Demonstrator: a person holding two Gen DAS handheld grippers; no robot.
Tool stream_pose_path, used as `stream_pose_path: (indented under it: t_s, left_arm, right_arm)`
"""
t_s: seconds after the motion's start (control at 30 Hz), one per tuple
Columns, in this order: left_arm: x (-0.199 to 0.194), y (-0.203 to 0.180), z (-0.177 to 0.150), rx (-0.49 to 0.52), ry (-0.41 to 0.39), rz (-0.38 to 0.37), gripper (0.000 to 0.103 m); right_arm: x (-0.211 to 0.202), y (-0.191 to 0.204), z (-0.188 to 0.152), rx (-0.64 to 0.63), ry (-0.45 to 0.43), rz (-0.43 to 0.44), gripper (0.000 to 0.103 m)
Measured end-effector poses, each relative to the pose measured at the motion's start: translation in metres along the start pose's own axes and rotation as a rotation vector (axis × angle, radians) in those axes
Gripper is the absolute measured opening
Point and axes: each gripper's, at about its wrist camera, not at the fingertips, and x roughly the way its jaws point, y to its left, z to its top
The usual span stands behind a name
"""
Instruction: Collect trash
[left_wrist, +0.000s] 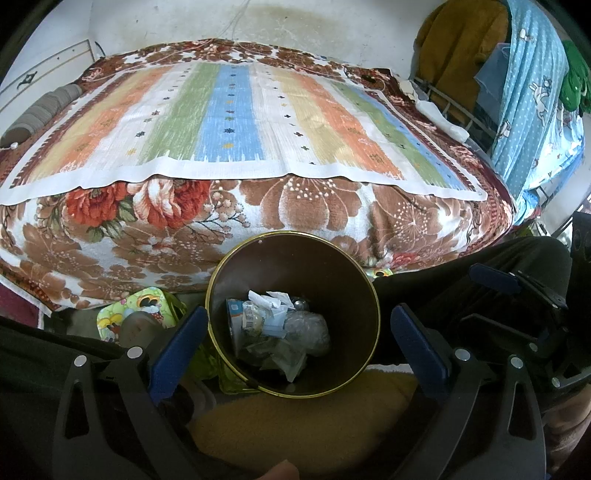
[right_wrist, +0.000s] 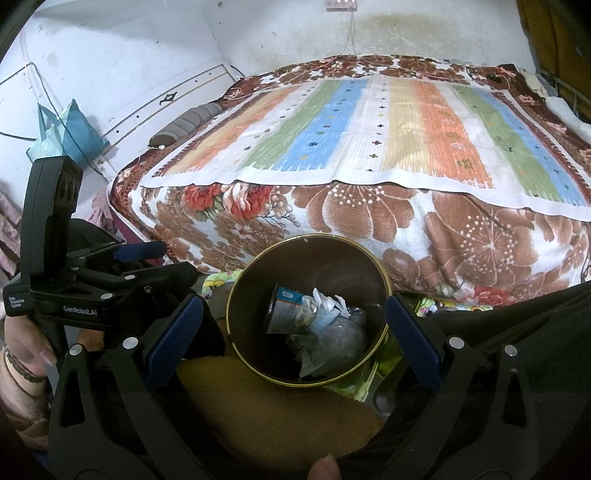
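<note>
A dark round bin (left_wrist: 343, 266) with a gold rim stands on the floor in front of the bed. Inside lies trash (left_wrist: 280, 325): crumpled white paper, a small carton, clear plastic wrap. My left gripper (left_wrist: 295, 328) hangs open above the bin, its blue pads to either side of the rim, nothing between them. In the right wrist view the same bin (right_wrist: 317, 258) and its trash (right_wrist: 317, 325) sit just ahead of my right gripper (right_wrist: 295, 321), which is also open and holds nothing. The left gripper (right_wrist: 136, 254) shows at the left in the right wrist view.
A bed (left_wrist: 236, 107) with a striped sheet over a floral blanket fills the background. A mustard cushion (left_wrist: 295, 421) lies below the bin. Cartoon-print bags (left_wrist: 144, 310) sit left of it on the floor. Clothes (left_wrist: 535, 92) hang at the right. A hand (right_wrist: 26, 347) grips the left tool.
</note>
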Motion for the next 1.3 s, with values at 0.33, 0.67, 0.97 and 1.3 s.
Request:
stream_pose_path:
  t_s: [0.33,0.67,0.97,1.3]
  left_arm:
    - [0.000,-0.001,0.000,0.001,0.002,0.000,0.097]
    - [-0.003,0.006,-0.008,0.002,-0.006,0.018,0.097]
    - [-0.001,0.003,-0.003,0.004,0.006,0.022,0.097]
    - [-0.002,0.003,-0.003,0.007,0.008,0.015,0.097]
  right_arm:
    - [0.000,-0.003,0.000,0.003,0.002,0.000,0.094]
    - [0.002,0.006,-0.002,0.006,0.003,0.002,0.094]
    - [0.002,0.004,-0.002,0.006,0.006,0.003,0.094]
    - [0.002,0.004,-0.002,0.008,0.005,0.004,0.094]
